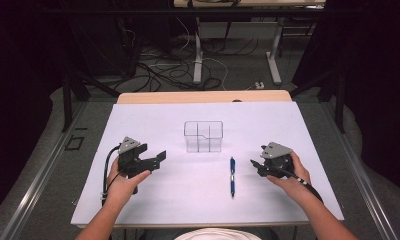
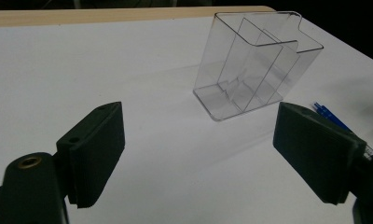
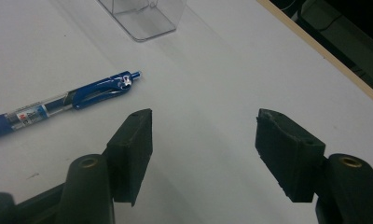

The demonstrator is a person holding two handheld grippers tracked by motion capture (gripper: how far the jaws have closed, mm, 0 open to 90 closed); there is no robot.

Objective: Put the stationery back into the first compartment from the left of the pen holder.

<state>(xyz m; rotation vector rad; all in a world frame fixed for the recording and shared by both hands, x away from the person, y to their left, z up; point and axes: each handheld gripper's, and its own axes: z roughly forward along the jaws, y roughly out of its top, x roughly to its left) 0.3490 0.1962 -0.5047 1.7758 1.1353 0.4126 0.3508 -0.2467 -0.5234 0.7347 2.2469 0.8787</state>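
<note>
- At the middle of the high view, a clear plastic organizer point(image 1: 203, 136) with inner dividers stands upright on the white table point(image 1: 153, 200), and its compartments hold nothing.
- Just below and right of it in the same view lies a blue pen point(image 1: 232, 177), flat on the table, pointing straight up and down in the frame and well apart from the organizer.
- At the left of the high view, the left gripper point(image 1: 160, 158) is held in the person's left hand point(image 1: 123, 184), its black jaws pointing toward the frame's right, near the organizer but not touching it.
- In the left gripper view, the jaws stand spread wide at the lower left and lower right with bare table between them; the organizer point(image 2: 256, 65) sits in the upper right, and the pen's tip point(image 2: 328, 114) peeks out beside the right jaw.
- At the right of the high view, the right gripper point(image 1: 254, 165) is held in the right hand point(image 1: 293, 180), close beside the pen without touching it.
- In the right gripper view, the jaws are spread with nothing between them; the pen point(image 3: 65, 103) lies at the left of the frame, outside the jaws, and the organizer's base point(image 3: 145, 18) shows at the top.
</note>
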